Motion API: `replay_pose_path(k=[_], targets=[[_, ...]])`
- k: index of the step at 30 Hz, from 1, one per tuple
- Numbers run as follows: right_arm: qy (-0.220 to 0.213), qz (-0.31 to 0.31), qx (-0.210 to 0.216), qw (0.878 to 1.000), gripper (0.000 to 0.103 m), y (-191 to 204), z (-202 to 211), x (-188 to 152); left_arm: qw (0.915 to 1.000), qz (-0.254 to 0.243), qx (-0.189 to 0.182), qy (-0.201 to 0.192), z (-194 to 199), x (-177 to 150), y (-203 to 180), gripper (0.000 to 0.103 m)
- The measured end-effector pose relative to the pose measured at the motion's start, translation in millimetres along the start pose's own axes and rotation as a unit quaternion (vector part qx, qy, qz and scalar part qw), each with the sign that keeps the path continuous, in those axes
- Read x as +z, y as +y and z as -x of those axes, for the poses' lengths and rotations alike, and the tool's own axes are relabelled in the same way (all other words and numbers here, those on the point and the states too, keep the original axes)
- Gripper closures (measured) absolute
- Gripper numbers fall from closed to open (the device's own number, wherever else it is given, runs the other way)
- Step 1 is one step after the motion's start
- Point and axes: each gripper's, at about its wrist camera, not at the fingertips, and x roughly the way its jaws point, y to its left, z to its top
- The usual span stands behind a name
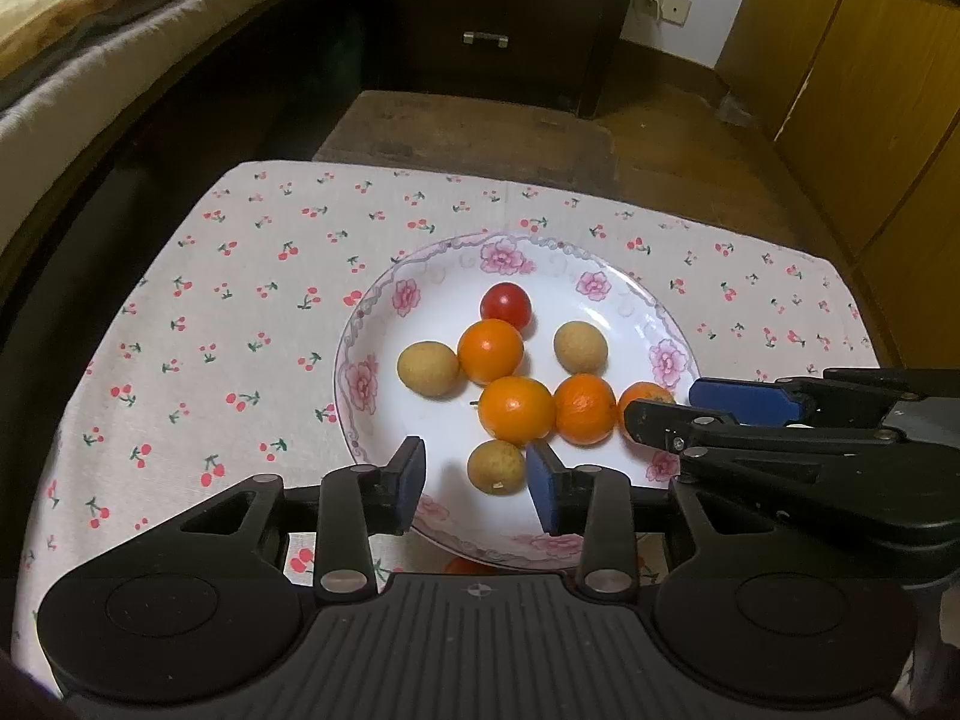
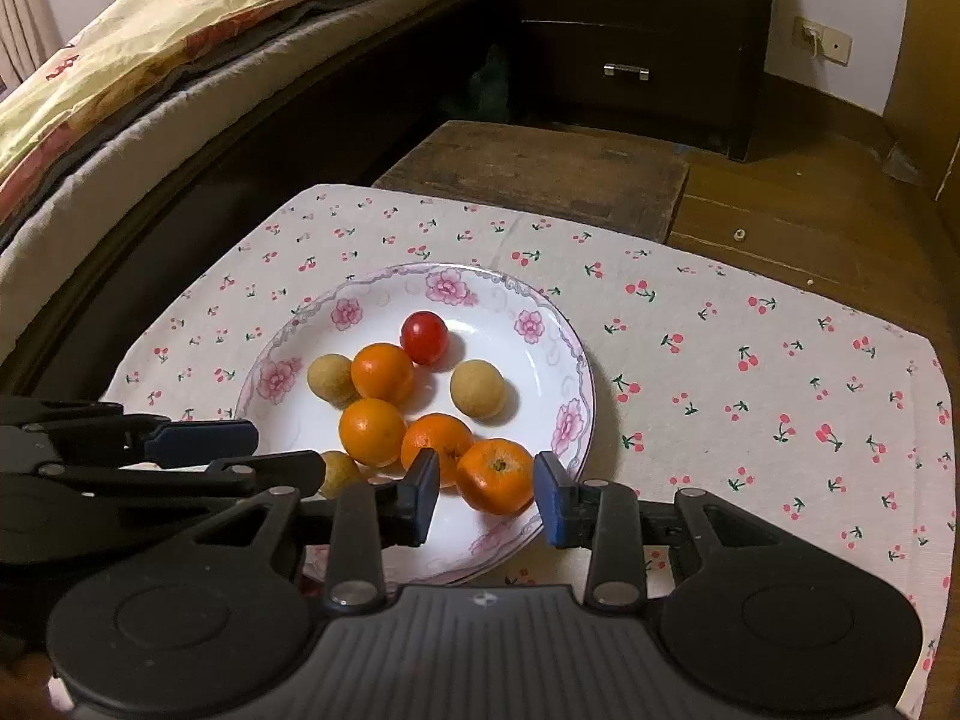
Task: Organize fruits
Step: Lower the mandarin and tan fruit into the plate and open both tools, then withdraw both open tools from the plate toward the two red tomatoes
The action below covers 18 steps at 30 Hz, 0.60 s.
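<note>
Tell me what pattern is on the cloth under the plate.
Small red cherries with green stems on the off-white cloth, clearest in the right wrist view.

No legible text, label, brand or number anywhere; only a small crosshair-like mark, possibly a logo, on each gripper body point(image 1: 478, 590) point(image 2: 483, 599).

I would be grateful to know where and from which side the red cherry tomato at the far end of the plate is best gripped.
Grip the cherry tomato across its round middle, coming from above. An orange touches its near left side, so set the pads on its far-left and near-right flanks, where bare plate shows. It is small and smooth, so probably close gently.
</note>
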Motion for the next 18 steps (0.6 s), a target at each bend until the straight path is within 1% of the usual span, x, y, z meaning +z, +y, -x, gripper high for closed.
replay_pose_path(k=[4,9,12,18], targets=[[-0.005,0.004,-0.003,1.0,0.067,2,6,0,1.0,0.0,-0.001,-0.005,5,-2,0,0.054],[-0.011,0.003,-0.006,1.0,0.064,3,14,-3,0.9999,-0.006,-0.002,-0.009,13,-8,1,0.049],[-0.014,0.003,-0.002,1.0,0.064,4,24,-6,0.9999,-0.013,-0.002,-0.01,18,-13,1,0.049],[-0.017,0.013,0.005,1.0,0.064,17,40,-20,0.9999,-0.003,-0.013,0.0,22,-25,7,0.049]])
